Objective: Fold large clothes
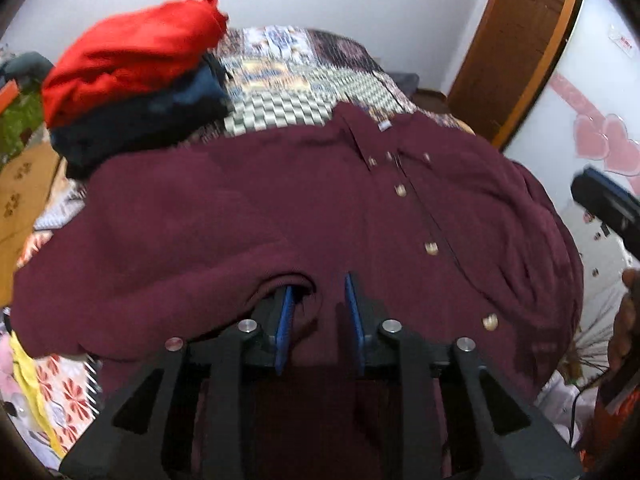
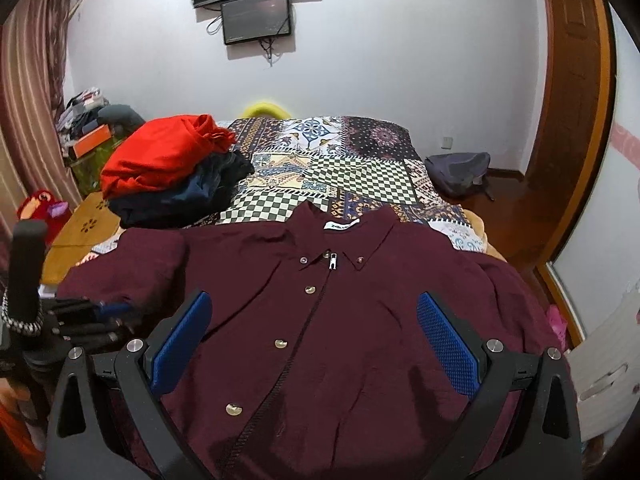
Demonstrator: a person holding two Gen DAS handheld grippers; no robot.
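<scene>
Maroon shirt (image 2: pixel 340 320) lies face up on the patchwork bedspread (image 2: pixel 340 168), collar at twelve o'clock, hem toward me, filling the near half of the bed. My right claw (image 2: pixel 314 344) hovers over its chest with the jaws spread wide and nothing between the blue pads (image 2: pixel 448 344). My left claw (image 1: pixel 320 320) is down at the shirt's nine o'clock side; its jaws stand a narrow gap apart, a fold of sleeve cloth draped over one pad (image 1: pixel 285 320), and I cannot tell whether it is truly pinched. I count four pale buttons (image 2: pixel 310 289) down the placket and two small ones at the collar. Farther off at ten o'clock sits one pile of two folded garments, a red one (image 2: pixel 160 160) on a navy one (image 2: pixel 184 196). At two o'clock, on the floor, rests one grey backpack (image 2: pixel 460 172). On the far wall hang two dark screens (image 2: pixel 256 16).
</scene>
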